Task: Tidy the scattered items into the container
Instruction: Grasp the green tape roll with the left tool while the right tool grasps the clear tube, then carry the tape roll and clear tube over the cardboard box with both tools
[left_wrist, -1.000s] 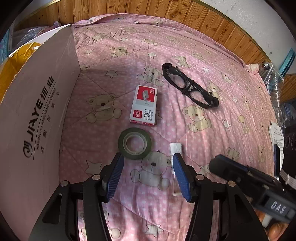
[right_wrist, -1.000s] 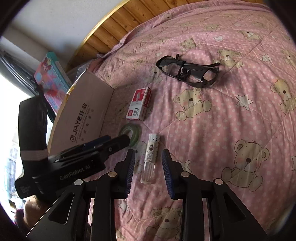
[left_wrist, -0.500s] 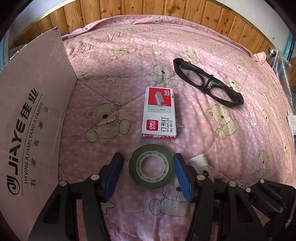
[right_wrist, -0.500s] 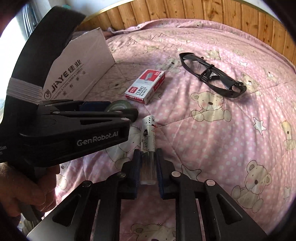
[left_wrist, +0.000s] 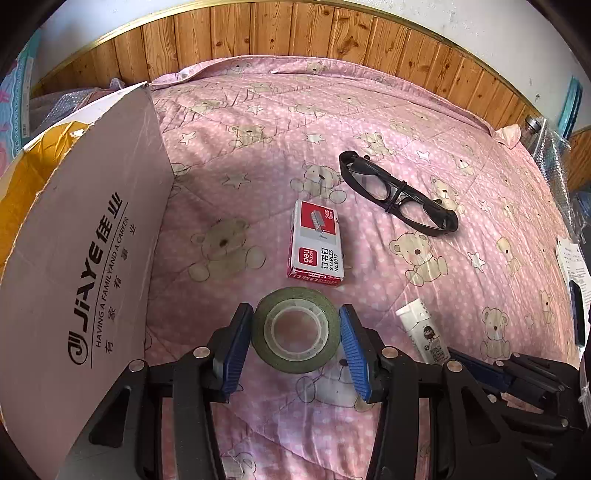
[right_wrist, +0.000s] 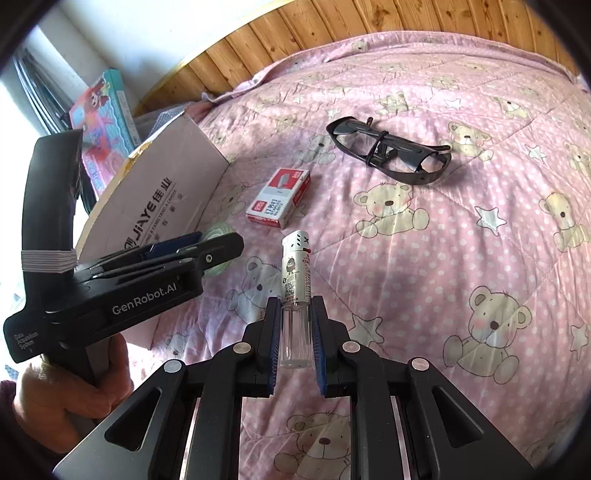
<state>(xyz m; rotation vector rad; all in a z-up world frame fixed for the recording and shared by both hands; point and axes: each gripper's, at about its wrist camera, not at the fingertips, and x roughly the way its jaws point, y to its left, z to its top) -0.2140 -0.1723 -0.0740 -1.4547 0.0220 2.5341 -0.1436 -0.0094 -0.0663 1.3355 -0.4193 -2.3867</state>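
bottle (right_wrist: 294, 295) lengthwise in right claw (right_wrist: 293, 345) – cap (white) forward

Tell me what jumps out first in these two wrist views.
The left gripper brackets a dark green tape roll lying flat on the pink teddy-bear quilt, pads close on both sides. The right gripper is clamped on the clear end of a small white-capped bottle. A tall cardboard box looms at left; a red-and-white staples box and black glasses lie beyond.
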